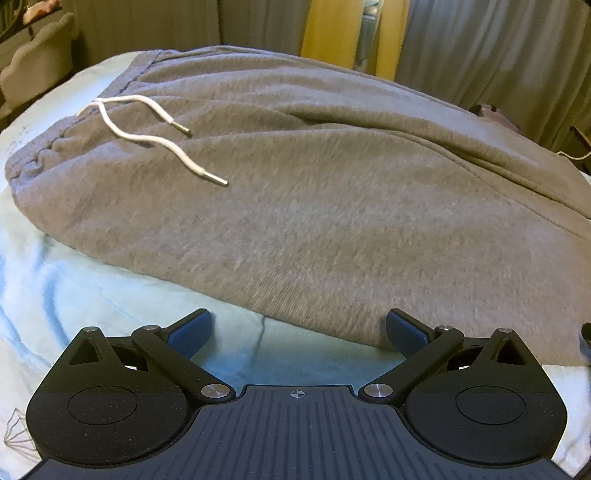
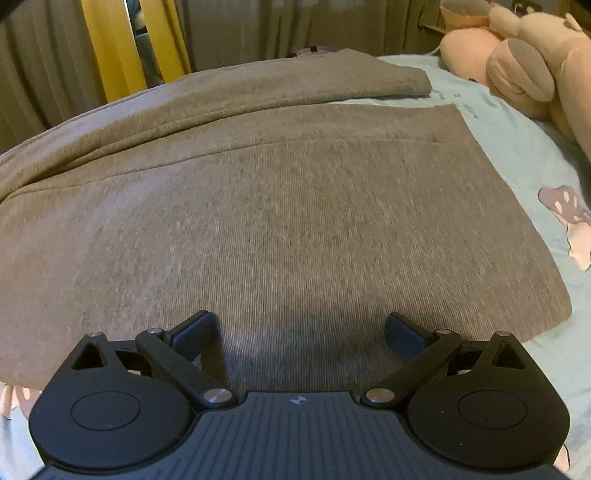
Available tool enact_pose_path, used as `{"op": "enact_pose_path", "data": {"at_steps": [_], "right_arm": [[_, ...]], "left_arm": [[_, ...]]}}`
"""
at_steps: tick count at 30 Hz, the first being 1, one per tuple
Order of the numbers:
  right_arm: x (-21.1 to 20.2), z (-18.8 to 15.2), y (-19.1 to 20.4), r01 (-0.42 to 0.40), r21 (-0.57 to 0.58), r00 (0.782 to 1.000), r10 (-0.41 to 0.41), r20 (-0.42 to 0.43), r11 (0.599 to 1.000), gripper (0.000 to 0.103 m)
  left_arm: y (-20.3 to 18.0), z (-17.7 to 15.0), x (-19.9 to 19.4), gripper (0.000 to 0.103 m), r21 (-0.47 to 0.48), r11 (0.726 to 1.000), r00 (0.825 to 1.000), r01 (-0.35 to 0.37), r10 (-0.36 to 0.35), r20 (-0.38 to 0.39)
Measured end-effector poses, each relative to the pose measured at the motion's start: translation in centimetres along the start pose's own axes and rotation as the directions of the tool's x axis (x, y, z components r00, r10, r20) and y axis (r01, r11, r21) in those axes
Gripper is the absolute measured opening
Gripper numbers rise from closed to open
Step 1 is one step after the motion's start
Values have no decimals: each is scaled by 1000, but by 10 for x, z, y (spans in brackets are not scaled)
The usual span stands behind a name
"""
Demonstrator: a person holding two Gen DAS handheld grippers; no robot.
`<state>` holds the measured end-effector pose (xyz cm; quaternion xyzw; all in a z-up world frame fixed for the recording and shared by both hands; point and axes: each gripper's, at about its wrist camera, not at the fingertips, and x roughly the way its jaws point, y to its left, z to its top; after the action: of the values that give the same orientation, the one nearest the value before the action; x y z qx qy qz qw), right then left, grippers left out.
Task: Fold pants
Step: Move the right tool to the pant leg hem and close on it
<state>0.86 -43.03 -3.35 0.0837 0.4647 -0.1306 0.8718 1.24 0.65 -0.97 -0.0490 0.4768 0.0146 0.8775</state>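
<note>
The grey pants (image 1: 295, 192) lie spread flat on a bed covered by a pale blue sheet (image 1: 92, 295). Only the left wrist view takes in the waist end: the gathered waistband (image 1: 40, 155) at far left and a white drawstring (image 1: 147, 138) with two metal-tipped ends lying loose on the fabric. The left tongs (image 1: 298, 332) hang wide apart and empty over the near edge of the cloth, the right-hand pad close to or touching the hem of the fabric, the other over bare sheet.

Only the right wrist view shows the leg end: two leg cuffs (image 2: 458, 122) side by side, cut square, and beyond them a pink plush toy (image 2: 524, 62) on the sheet at upper right. The right tongs (image 2: 300, 332) are likewise spread wide, holding nothing, low over the nearer leg.

No legible writing appears; the sheet carries small printed figures (image 2: 565, 221).

The pants' long axis runs left to right, waist to the left, cuffs to the right. Yellow and grey curtains (image 1: 332, 29) hang behind.
</note>
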Motion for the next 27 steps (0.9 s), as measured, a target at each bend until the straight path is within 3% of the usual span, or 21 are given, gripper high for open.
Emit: {"op": "enact_pose_path", "data": {"at_steps": [5, 10, 14, 19, 23, 27], "right_arm": [[1, 0, 0, -1, 9, 1000, 1, 10, 1000, 99], [3, 1, -1, -11, 6, 1000, 11, 22, 1000, 99], [9, 7, -4, -27, 20, 1000, 27, -12, 999, 99], [21, 18, -7, -39, 30, 998, 40, -39, 999, 99], [32, 31, -8, -53, 37, 997, 55, -47, 998, 99], [35, 55, -4, -41, 62, 998, 43, -39, 997, 99]], "left_arm": [[4, 3, 1, 103, -24, 999, 999, 40, -40, -5], [7, 18, 2, 103, -102, 989, 993, 106, -100, 63], [5, 49, 15, 103, -186, 979, 994, 84, -68, 90], [2, 79, 39, 103, -196, 981, 986, -3, 36, 163], [16, 76, 63, 103, -216, 973, 977, -79, 118, 176], [36, 70, 61, 103, -297, 953, 957, -58, 138, 255]]}}
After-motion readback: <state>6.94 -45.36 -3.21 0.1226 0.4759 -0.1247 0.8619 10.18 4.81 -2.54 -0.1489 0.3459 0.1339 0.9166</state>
